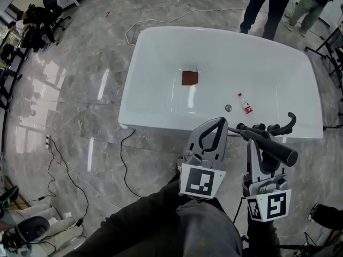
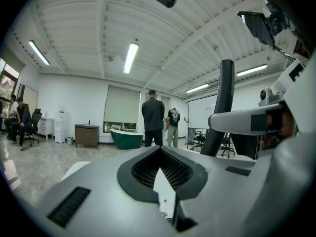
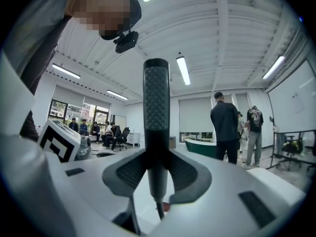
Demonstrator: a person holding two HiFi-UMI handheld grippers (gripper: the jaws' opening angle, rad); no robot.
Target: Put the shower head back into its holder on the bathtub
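Only part of the shower head point(image 1: 280, 152) can be followed: in the head view its thin end runs in behind the right claw point(image 1: 258, 145) and the black fittings point(image 1: 268, 126) on the near rim of the bathtub point(image 1: 161, 33), and whether it touches them is unclear. Which of those knobs and the curved spout is the holder cannot be told either. It is a slim black wand, smooth along the stem and thicker toward a rounded end with a fine dimpled texture. It lies slantwise above the near right edge of the tub. The right gripper view shows the right claw point(image 3: 157, 154) closed tight on the stem, the textured end point(image 3: 156, 98) standing up past the pads. The left claw point(image 1: 218, 123) sits just beside it, over the same rim; in its own view the left claw point(image 2: 159, 151) has its tips brought together with nothing between them, and the wand point(image 2: 224, 95) rises at the right. Inside the white tub lie a reddish-brown square point(image 1: 189, 77), a small bottle point(image 1: 246, 104) with a red label and a round drain point(image 1: 228, 107), all apart from one another. Beyond the far rim two people point(image 1: 266, 4) are cut off above the legs.
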